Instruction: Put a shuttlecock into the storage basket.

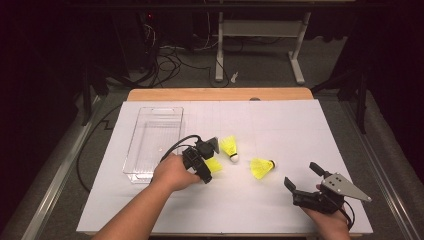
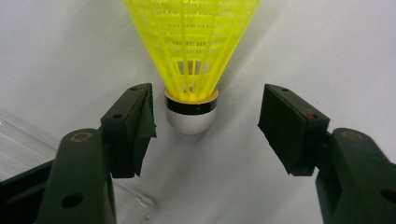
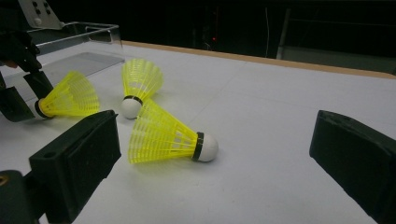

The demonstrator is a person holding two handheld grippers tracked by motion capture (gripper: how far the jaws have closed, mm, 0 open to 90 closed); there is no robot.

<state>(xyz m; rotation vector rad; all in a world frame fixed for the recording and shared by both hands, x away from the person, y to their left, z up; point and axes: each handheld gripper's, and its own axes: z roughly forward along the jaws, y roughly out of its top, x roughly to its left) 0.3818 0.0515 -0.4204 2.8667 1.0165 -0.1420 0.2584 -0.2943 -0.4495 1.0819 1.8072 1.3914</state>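
Note:
Three yellow shuttlecocks with white cork tips lie on the white table sheet [image 1: 280,130]. My left gripper [image 1: 204,170] points at the leftmost shuttlecock [image 1: 214,165]. In the left gripper view its jaws stand on either side of that shuttlecock's cork [image 2: 190,119], with a gap on each side, so the gripper [image 2: 208,112] is open. A second shuttlecock [image 1: 230,148] lies just beyond it, cork toward me. The third shuttlecock [image 1: 262,168] lies on its side further right, ahead of my right gripper [image 1: 300,175], which is wide open with nothing between its jaws [image 3: 215,133].
A clear plastic tray [image 1: 152,140] stands at the left of the sheet, just beside my left hand. The table's wooden far edge [image 1: 220,94] lies beyond it. Cables and desk legs [image 1: 219,55] are on the floor behind.

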